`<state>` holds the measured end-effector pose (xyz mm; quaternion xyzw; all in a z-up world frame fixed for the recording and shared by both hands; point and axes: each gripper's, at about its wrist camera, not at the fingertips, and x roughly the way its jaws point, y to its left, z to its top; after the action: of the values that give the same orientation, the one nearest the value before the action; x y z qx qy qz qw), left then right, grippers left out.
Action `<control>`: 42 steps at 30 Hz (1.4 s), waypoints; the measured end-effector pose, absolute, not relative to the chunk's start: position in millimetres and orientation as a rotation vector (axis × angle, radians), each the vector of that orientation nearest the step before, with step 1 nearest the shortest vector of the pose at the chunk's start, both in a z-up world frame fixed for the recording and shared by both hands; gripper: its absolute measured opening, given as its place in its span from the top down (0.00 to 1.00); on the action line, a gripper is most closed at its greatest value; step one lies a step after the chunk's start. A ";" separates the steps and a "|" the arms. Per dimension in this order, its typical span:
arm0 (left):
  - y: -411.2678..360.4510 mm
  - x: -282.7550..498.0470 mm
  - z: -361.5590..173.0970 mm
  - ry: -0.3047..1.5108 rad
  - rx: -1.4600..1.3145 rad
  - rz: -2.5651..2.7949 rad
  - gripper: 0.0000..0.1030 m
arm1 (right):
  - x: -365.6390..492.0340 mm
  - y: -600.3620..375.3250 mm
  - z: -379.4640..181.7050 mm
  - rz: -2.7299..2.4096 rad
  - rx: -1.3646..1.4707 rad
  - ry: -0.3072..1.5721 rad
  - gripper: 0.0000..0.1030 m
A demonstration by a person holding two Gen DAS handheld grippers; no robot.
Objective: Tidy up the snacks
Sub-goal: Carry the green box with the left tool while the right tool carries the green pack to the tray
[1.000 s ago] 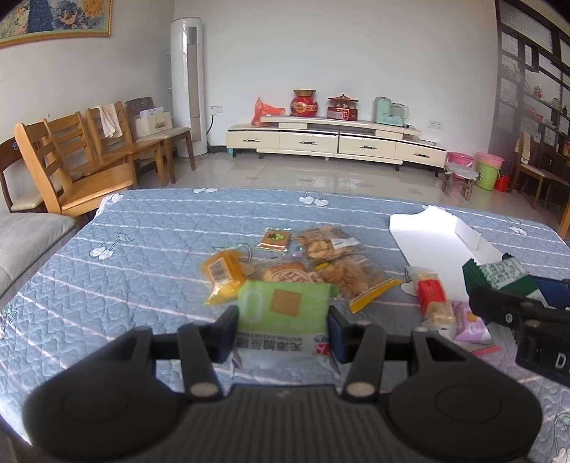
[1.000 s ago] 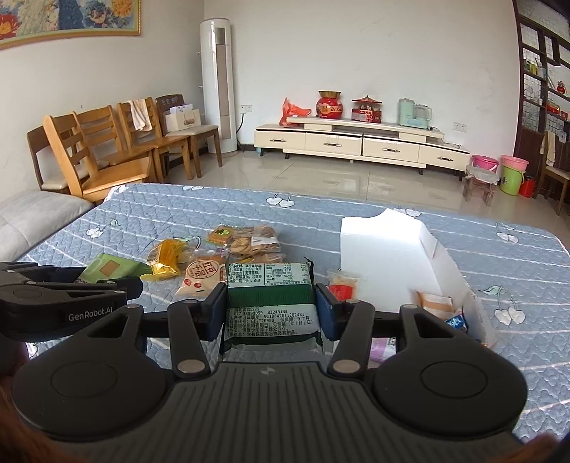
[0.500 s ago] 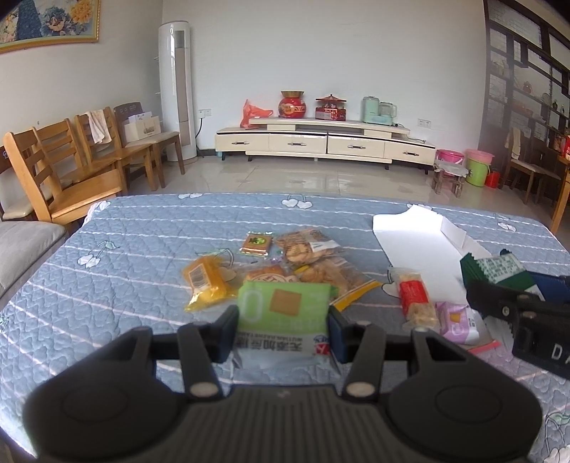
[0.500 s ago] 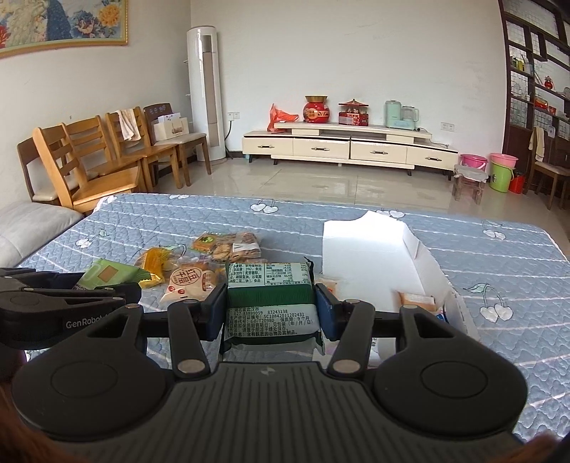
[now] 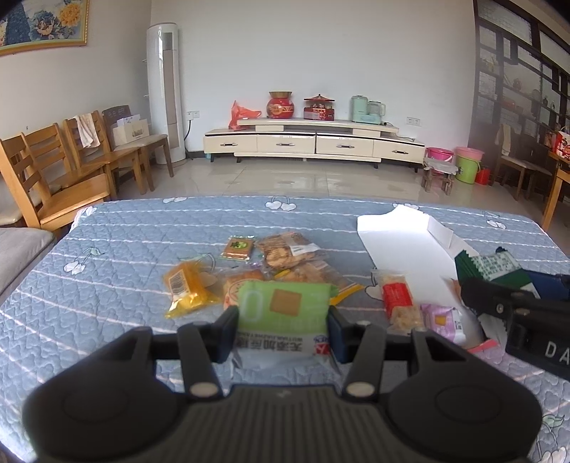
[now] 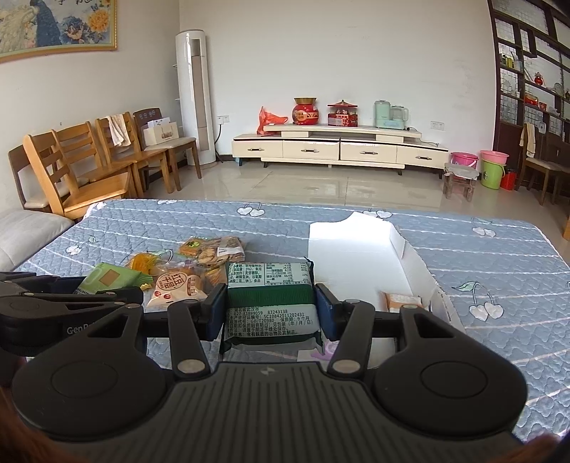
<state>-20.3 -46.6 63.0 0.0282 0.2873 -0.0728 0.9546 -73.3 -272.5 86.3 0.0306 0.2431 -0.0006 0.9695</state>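
Grippers (image 5: 283,329) (image 6: 270,313) clamp packets — green (image 5: 283,310), dark (image 6: 270,295).

Pretty clearly someone's living room at home: a long cream TV cabinet with drawers (image 6: 338,147) along the white wall, a tall white floor-standing air conditioner (image 6: 195,96) in the corner, a row of wooden dining chairs (image 6: 92,160), a framed flower painting (image 6: 53,28), glossy tiled floor (image 6: 320,187), pink and green plastic buckets (image 6: 493,172).

White walls and a glossy tiled floor (image 5: 302,178). A cream low cabinet (image 5: 313,144) stands centre frame, wooden chairs (image 5: 71,171) at left, dark shelving (image 5: 516,82) at upper right.
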 end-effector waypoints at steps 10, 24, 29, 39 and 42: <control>-57.5 -16.0 62.3 0.584 0.066 -0.165 0.51 | -72.1 -273.3 84.8 -0.026 0.071 0.490 0.37; -69.6 -9.8 60.0 0.593 0.076 -0.186 0.51 | -67.5 -271.2 84.6 -0.051 0.082 0.493 0.37; -75.7 -7.0 59.8 0.595 0.080 -0.196 0.51 | -67.4 -271.5 83.3 -0.064 0.090 0.493 0.37; -88.2 -0.9 58.5 0.597 0.091 -0.219 0.51 | -65.6 -269.3 82.4 -0.085 0.097 0.497 0.37; -91.2 1.0 58.5 0.598 0.091 -0.224 0.51 | -64.8 -269.4 82.3 -0.089 0.100 0.497 0.37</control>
<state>1.0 -91.2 58.5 0.0448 0.2937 -0.1101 0.9485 -64.8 -269.4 82.3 0.0494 0.2457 -0.0441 0.9671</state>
